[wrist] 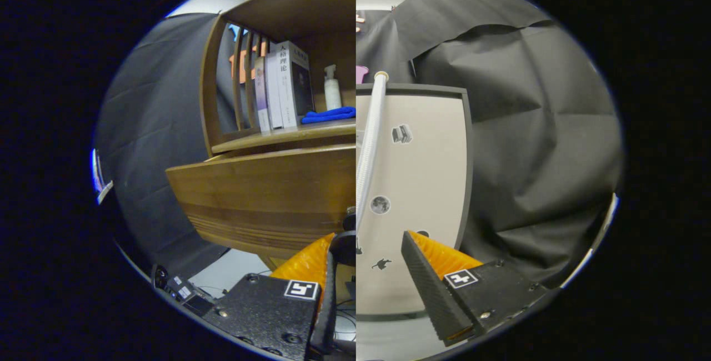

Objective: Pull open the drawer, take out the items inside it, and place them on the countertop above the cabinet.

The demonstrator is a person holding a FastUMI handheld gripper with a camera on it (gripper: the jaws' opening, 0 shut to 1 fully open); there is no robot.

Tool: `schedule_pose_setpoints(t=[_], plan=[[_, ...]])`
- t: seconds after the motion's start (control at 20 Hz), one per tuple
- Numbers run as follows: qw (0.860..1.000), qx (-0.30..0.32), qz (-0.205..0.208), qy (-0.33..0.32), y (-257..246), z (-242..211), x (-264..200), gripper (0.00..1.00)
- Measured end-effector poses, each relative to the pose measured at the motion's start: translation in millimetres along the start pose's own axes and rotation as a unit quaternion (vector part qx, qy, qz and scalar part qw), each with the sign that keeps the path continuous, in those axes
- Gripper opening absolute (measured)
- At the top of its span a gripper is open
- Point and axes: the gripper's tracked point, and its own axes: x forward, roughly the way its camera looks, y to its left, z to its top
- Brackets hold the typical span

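A wooden cabinet fills the space ahead and to the left. Its broad drawer front sits under a shelf-like countertop. A dark round knob shows at the front's lower right, just ahead of my left finger. My gripper is open. The right finger stands apart from the left one with nothing gripped between them. The drawer's inside is hidden.
On the countertop stand several books, a white pump bottle and a folded blue cloth. To the right rises a pale panel with small stickers and a white ribbed hose. Black cloth hangs behind.
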Motion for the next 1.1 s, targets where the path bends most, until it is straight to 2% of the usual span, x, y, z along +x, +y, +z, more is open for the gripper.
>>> schedule_pose_setpoints(t=[0.55, 0.9, 1.1], plan=[[1.0, 0.004, 0.001, 0.006, -1.0, -25.6, -35.5, 0.69], [1.0, -0.008, 0.003, 0.002, -2.4, -23.5, -42.1, 0.69], [0.998, -0.052, -0.015, -0.027, -11.9, -12.2, -62.7, 0.81]])
